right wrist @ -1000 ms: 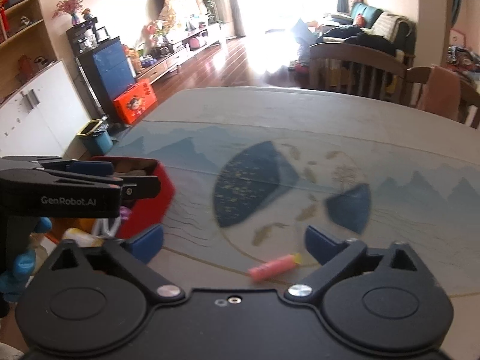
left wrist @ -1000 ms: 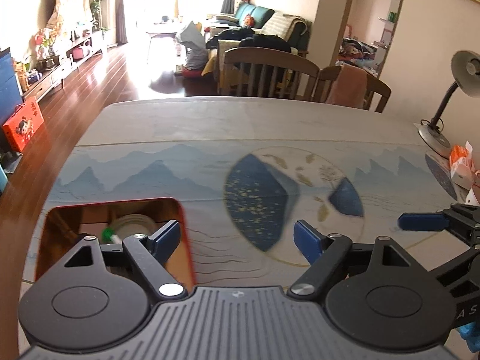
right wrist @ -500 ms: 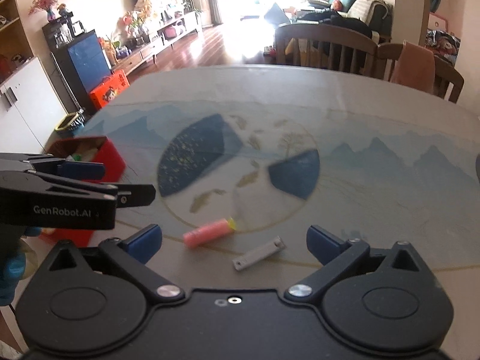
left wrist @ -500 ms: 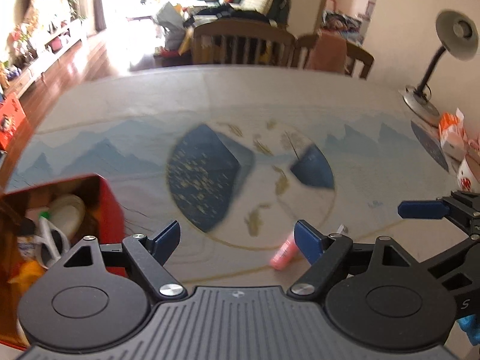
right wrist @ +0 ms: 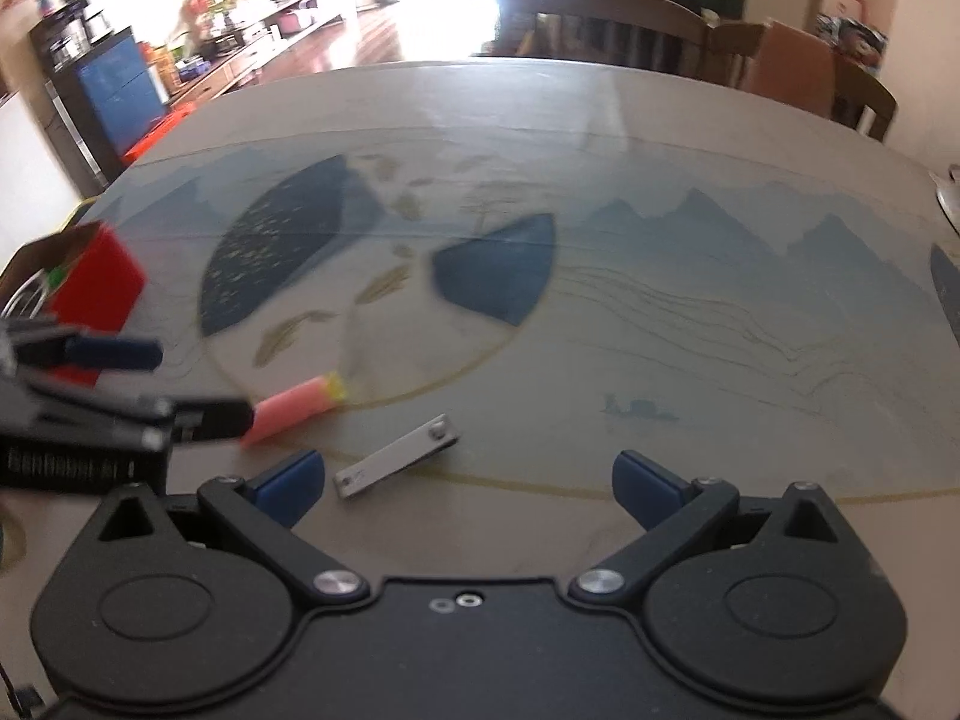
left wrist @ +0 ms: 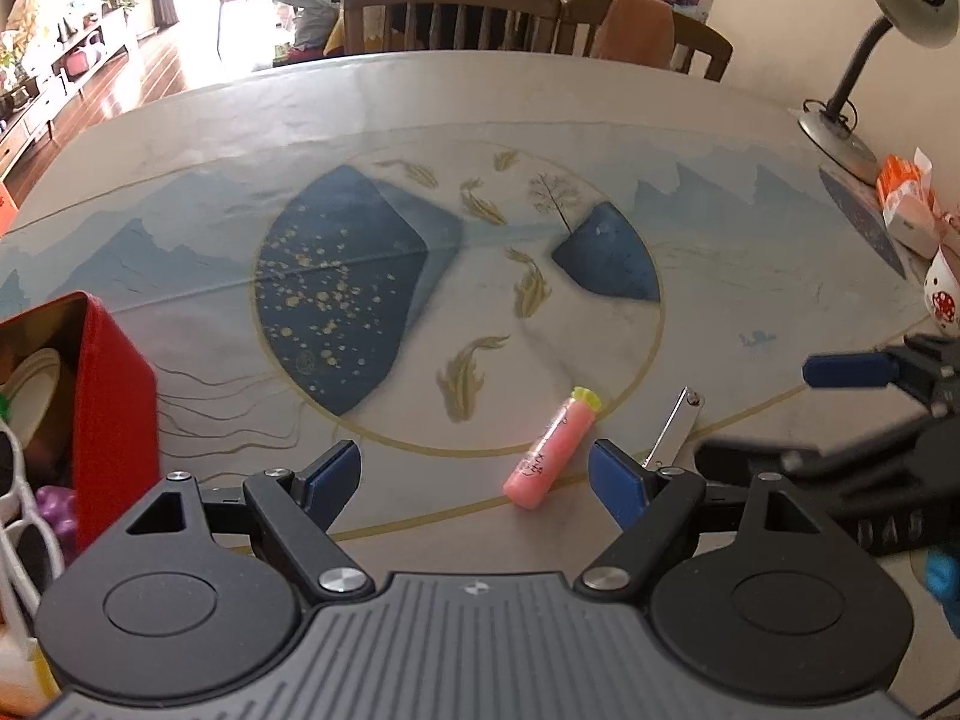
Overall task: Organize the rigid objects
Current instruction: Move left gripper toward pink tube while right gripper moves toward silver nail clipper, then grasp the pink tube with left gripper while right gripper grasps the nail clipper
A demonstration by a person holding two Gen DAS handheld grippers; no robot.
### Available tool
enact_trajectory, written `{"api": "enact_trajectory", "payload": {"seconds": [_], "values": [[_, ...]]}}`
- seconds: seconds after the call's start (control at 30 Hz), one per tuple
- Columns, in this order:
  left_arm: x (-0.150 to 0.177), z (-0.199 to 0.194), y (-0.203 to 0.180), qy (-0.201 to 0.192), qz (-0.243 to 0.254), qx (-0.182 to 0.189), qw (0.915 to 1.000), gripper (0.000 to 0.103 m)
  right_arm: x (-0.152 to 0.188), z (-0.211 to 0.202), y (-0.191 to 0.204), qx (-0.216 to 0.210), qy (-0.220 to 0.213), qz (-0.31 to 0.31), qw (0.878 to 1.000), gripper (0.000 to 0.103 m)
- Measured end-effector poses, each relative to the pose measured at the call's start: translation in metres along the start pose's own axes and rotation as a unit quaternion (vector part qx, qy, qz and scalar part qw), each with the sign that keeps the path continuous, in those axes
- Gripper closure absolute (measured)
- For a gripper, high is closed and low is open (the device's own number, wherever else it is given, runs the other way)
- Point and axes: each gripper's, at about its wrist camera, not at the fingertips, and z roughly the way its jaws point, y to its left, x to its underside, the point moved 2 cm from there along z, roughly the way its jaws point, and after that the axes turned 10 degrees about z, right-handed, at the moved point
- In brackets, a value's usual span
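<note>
A pink tube with a yellow cap (left wrist: 553, 447) (right wrist: 294, 409) lies on the printed tablecloth, just ahead of my left gripper (left wrist: 477, 477), nearer its right finger. My left gripper stands open with nothing between its blue pads. A flat silver metal piece (left wrist: 677, 425) (right wrist: 397, 463) lies beside the tube. It sits just ahead of the left pad (right wrist: 291, 477) of my right gripper (right wrist: 469, 480), which is open and empty too. A red box (left wrist: 114, 396) (right wrist: 96, 279) with several items inside stands at the left.
A desk lamp (left wrist: 852, 84), orange packets (left wrist: 906, 198) and a small mushroom-patterned item (left wrist: 942, 300) stand at the table's right edge. Wooden chairs (left wrist: 450, 6) line the far side. A person's blue glove (left wrist: 945, 576) shows at the right of the left wrist view.
Both grippers have come down and tipped toward the table. The pink tube and the metal piece have come into view close in front of them. The red box has slid to the left.
</note>
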Motion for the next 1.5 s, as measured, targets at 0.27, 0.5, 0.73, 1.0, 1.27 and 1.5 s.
{"api": "enact_trajectory", "payload": {"seconds": [0.27, 0.5, 0.73, 1.0, 1.27, 1.5], "values": [[0.000, 0.013, 0.010, 0.005, -0.022, 0.000, 0.9998, 0.020, -0.007, 0.013, -0.005, 0.012, 0.004, 0.015, 1.000, 0.005], [0.003, 0.019, 0.003, 0.008, 0.003, -0.012, 0.9999, 0.020, -0.013, 0.021, -0.007, 0.015, 0.012, 0.033, 0.999, 0.011], [0.005, 0.022, -0.010, 0.003, 0.038, -0.010, 0.9992, 0.021, -0.011, 0.027, -0.007, 0.021, 0.019, 0.034, 0.999, 0.021], [0.004, 0.021, -0.027, -0.008, 0.091, 0.000, 0.9958, 0.040, 0.000, 0.018, -0.003, 0.006, 0.009, 0.006, 1.000, 0.043], [-0.002, 0.022, -0.030, -0.009, 0.097, 0.007, 0.9952, 0.052, 0.014, 0.007, -0.007, 0.019, -0.002, -0.052, 0.998, 0.079], [-0.010, 0.026, -0.037, -0.008, 0.094, 0.005, 0.9955, 0.077, 0.015, 0.005, -0.014, 0.014, -0.003, -0.038, 0.999, 0.092]]}}
